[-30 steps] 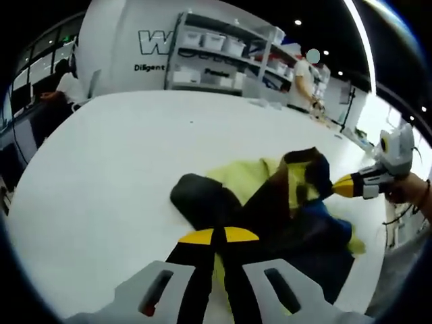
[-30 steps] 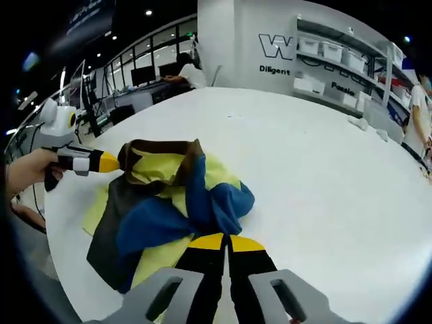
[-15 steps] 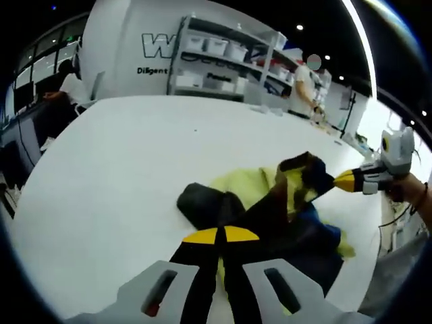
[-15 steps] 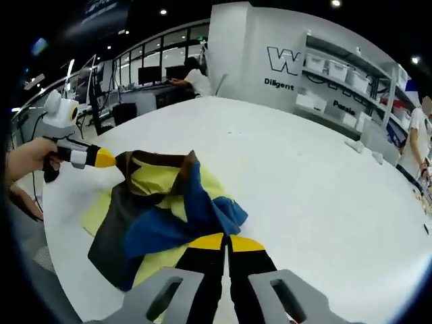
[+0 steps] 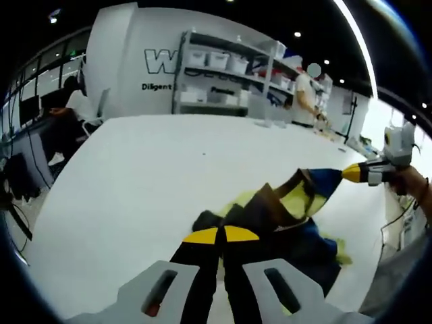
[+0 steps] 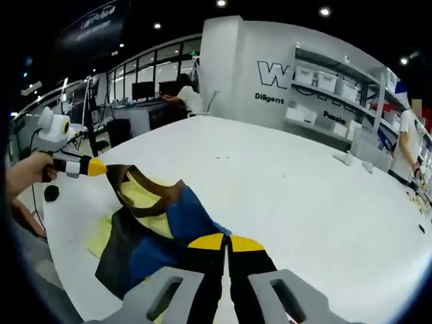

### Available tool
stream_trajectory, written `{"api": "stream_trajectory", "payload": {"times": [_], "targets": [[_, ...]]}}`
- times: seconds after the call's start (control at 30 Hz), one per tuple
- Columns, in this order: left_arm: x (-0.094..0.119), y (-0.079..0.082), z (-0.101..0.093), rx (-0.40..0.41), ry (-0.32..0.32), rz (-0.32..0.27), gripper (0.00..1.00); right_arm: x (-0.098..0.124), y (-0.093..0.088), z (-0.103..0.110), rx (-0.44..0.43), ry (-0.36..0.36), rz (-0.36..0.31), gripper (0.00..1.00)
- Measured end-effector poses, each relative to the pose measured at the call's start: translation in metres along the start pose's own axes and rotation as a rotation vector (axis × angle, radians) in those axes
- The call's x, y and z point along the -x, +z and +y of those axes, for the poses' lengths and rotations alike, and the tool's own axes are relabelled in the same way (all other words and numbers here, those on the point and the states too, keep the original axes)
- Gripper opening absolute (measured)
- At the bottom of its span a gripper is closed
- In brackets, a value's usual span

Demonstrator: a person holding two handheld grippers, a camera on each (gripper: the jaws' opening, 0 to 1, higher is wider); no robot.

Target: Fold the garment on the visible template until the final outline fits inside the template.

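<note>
Since a second ago both hand-held grippers, left (image 5: pixel 221 234) and right (image 6: pixel 225 241), clamped on the garment (image 6: pixel 152 226), have lifted it off the table (image 6: pixel 304 196); folding unfinished, no template discernible.

Bright, even indoor light in both views, with heavy fisheye bending.

From my seat the white table (image 5: pixel 135 175) reads almost blown out, lit by round ceiling spots (image 6: pixel 325 11) and a long light strip (image 5: pixel 358 40) that curves with the lens. Shadows are soft and faint; the dark folds of the garment (image 6: pixel 155 223) lose detail. The shelving (image 6: pixel 331 88) and wall lettering bow toward the edges and go soft there. In the left gripper view a window area at far right glares white. The near jaws look slightly blurred.
</note>
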State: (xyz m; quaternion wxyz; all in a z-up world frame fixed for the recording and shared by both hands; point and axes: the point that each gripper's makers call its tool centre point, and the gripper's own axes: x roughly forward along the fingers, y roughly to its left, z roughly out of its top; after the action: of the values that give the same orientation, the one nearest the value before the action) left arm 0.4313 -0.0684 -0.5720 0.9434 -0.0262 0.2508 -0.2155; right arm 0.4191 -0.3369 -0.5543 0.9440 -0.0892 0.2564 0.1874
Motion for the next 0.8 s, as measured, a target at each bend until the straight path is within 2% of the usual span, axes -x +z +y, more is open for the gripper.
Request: {"api": "stream_trajectory", "payload": {"times": [0.27, 0.4, 0.67, 0.8], "targets": [[0.007, 0.031, 0.007, -0.041, 0.012, -0.041, 0.0, 0.003, 0.027, -0.008, 0.024, -0.011, -0.029, 0.0], [0.004, 0.046, 0.011, -0.043, -0.002, -0.07, 0.0, -0.001, 0.04, -0.013, 0.013, -0.019, -0.035, 0.0], [-0.019, 0.075, 0.024, -0.074, -0.011, -0.075, 0.0, -0.023, 0.064, -0.023, 0.012, -0.027, -0.032, 0.0], [-0.036, 0.083, 0.033, -0.08, -0.008, -0.069, 0.0, -0.039, 0.072, -0.033, -0.028, -0.034, -0.019, 0.0]]}}
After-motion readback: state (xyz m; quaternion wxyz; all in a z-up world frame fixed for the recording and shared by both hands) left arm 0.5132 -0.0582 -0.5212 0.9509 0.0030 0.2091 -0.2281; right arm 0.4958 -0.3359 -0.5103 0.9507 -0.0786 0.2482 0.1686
